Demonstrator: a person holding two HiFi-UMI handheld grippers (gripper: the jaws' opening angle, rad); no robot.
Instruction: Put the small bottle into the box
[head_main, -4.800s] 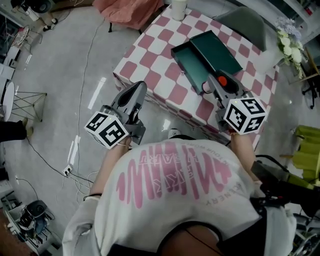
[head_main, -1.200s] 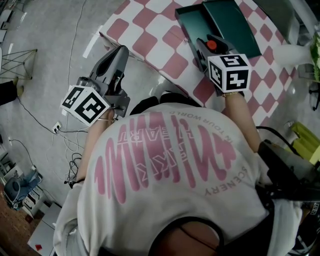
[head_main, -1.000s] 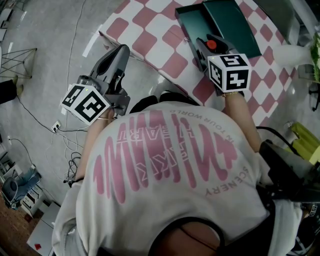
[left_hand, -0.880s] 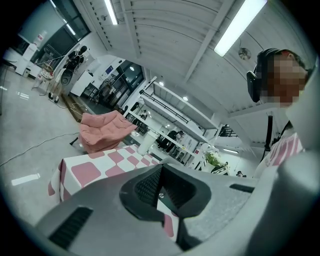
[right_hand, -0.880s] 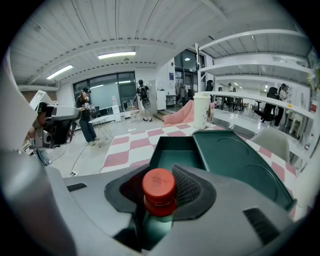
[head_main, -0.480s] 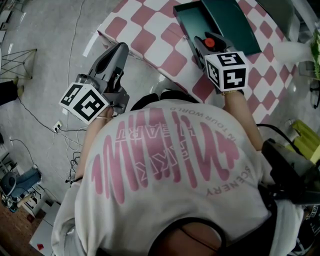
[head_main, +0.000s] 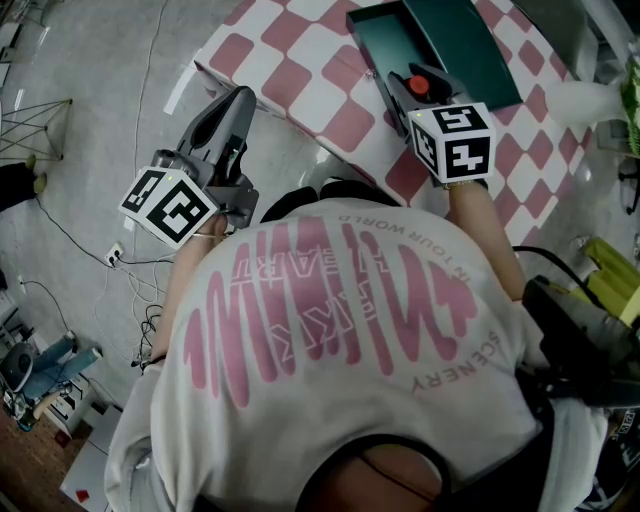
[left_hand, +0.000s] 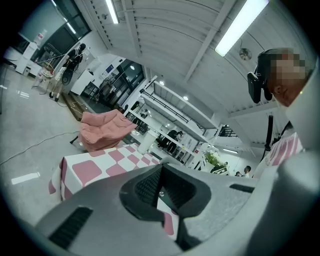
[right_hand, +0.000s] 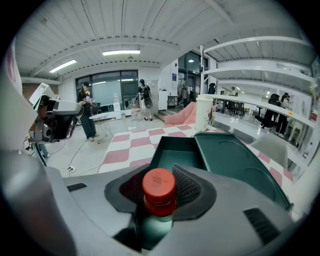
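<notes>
Red-capped and greenish in the body, the small bottle (right_hand: 157, 212) is sitting upright in the right tool (right_hand: 161, 175). The jaws are pinching it at the neck and cap while the body is hanging below the pads. In the head view, the right tool (head_main: 415, 80) is hovering over the near edge of the checked surface (head_main: 300, 70). It is just short of the dark green box (head_main: 378, 40), which is lying open with its lid folded back alongside. The box (right_hand: 172, 145) is waiting directly ahead of the bottle, its tray looking empty. Off the surface's corner, the left tool (head_main: 232, 105) is hanging over the floor, jaws pressed together on nothing and taking no part.

The bottle is looking light and stiff, small enough for one tool to carry without strain. Its round, smooth wall is probably slippery. A grip this high is likely leaving the body free to swing, so a gentle, level carry seems wise. The neck under the cap's rim is offering the surest hold, since the rim is acting as a stop against sliding. Whether it is glass or plastic cannot be told, so setting it down softly in the tray seems the safer course.
</notes>
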